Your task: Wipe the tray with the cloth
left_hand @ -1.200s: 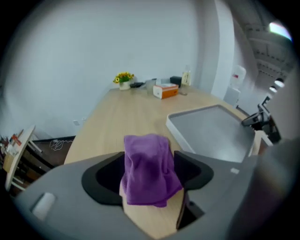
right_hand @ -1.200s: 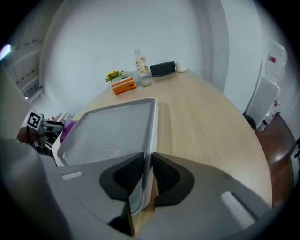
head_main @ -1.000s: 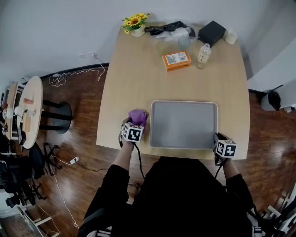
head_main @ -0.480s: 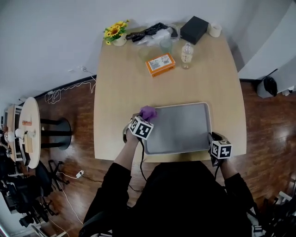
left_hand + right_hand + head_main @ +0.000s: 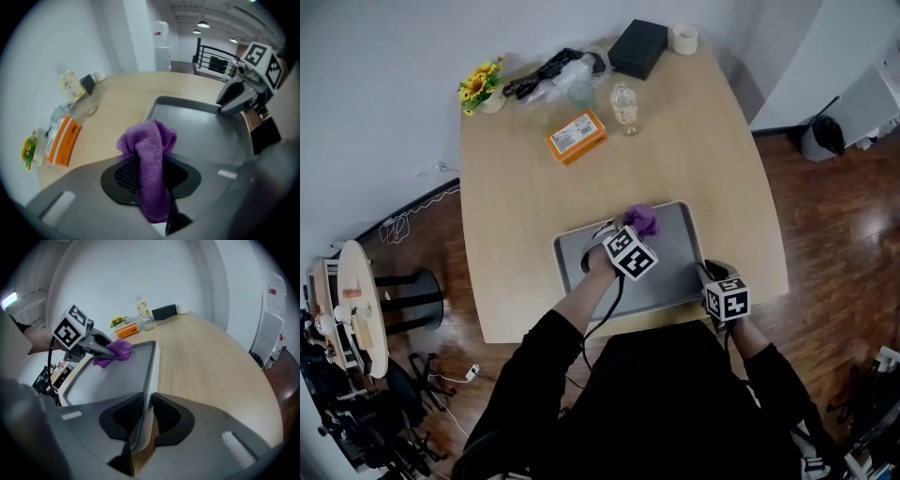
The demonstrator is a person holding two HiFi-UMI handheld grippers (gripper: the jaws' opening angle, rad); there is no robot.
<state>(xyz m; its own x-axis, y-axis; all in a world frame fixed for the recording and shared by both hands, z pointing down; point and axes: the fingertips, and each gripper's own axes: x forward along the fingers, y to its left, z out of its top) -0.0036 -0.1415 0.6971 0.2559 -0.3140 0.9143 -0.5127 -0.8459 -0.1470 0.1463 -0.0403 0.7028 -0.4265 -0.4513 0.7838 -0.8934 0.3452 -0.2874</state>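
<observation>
The grey tray (image 5: pixel 670 262) lies near the table's front edge. My left gripper (image 5: pixel 637 228) is over the tray's far middle, shut on a purple cloth (image 5: pixel 642 219). In the left gripper view the cloth (image 5: pixel 149 154) is pinched between the jaws of the left gripper (image 5: pixel 151 176) and bunches up beyond them, above the tray (image 5: pixel 197 126). My right gripper (image 5: pixel 712 281) sits at the tray's near right corner. In the right gripper view it (image 5: pixel 146 416) is shut on the tray rim (image 5: pixel 151 366), with the cloth (image 5: pixel 118 349) farther along the tray.
At the table's far end stand an orange box (image 5: pixel 577 136), a clear bottle (image 5: pixel 624 105), a glass (image 5: pixel 580 94), a black box (image 5: pixel 637 47), a tape roll (image 5: pixel 682 37), a flower pot (image 5: pixel 483 89) and a black bundle (image 5: pixel 548 70). A round side table (image 5: pixel 356 309) stands left.
My left gripper has carried the purple cloth from the table beside the tray's left edge to over the tray's far side. The right gripper stays on the tray rim. The head view has swung.
</observation>
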